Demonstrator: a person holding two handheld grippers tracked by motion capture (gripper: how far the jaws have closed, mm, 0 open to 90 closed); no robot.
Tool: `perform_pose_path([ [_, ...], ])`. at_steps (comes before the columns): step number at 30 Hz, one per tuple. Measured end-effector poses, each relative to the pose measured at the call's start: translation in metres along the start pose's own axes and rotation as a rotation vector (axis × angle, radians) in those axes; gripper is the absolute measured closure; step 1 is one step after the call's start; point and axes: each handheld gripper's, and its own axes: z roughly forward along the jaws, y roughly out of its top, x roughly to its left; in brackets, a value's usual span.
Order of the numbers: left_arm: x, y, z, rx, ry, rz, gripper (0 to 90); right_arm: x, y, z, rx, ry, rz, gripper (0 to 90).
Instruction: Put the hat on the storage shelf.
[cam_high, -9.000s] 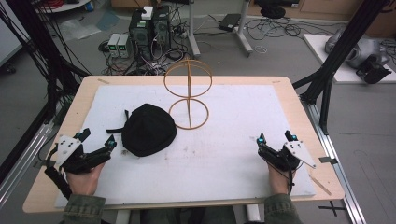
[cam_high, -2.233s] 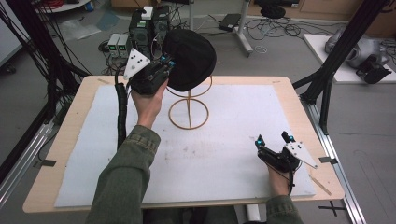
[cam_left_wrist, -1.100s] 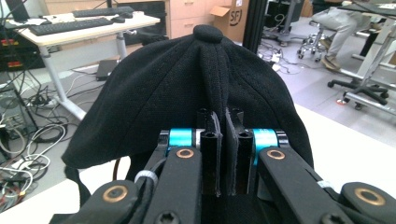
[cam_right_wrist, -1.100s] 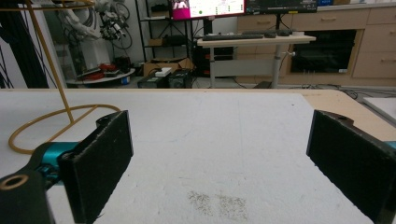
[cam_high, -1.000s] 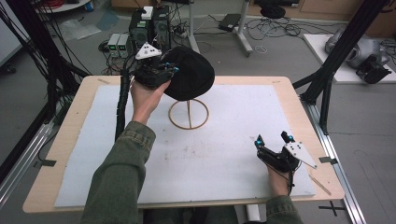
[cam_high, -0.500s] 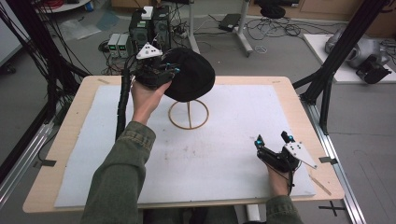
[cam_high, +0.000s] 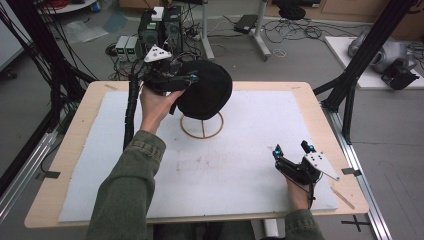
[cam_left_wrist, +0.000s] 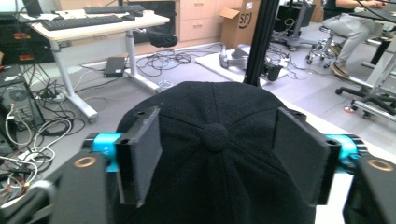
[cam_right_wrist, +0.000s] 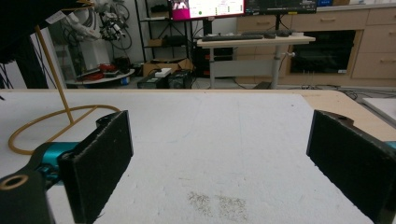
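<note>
A black cap (cam_high: 207, 92) sits over the top of a thin wooden ring stand (cam_high: 202, 132) at the back middle of the table. My left gripper (cam_high: 187, 82) is at the cap's left side, raised above the table, jaws partly closed with the cap's crown between the pads. In the left gripper view the cap (cam_left_wrist: 215, 186) bulges between the two pads (cam_left_wrist: 140, 158), its top button centred. My right gripper (cam_high: 291, 148) rests near the front right of the table, open and holding nothing. In the right gripper view the stand (cam_right_wrist: 60, 116) rises at the far left.
A white mat (cam_high: 240, 170) covers most of the wooden table (cam_high: 310, 92). Black frame posts stand at the table's left and right sides. Cables and computer boxes lie on the floor beyond the far edge.
The left gripper lifted the cap from the mat and carried it to the stand. Over the last second the cap has sunk a little lower over the stand. The right gripper has stayed put.
</note>
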Motion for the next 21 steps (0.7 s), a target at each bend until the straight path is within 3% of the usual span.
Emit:
perform_pose_path([
  [7, 0.001, -0.002, -0.007, -0.023, 0.026, 0.004, 24.4, 0.0, 0.0, 0.0, 0.0, -0.001, -0.001, 6.2],
  [11, 0.003, -0.003, -0.014, -0.021, 0.017, 0.005, 24.1, 0.0, 0.0, 0.0, 0.0, -0.001, 0.0, 6.2],
  [21, 0.015, -0.018, -0.038, -0.052, 0.089, 0.008, 22.2, 0.0, 0.001, 0.0, 0.007, -0.009, 0.001, 6.3],
])
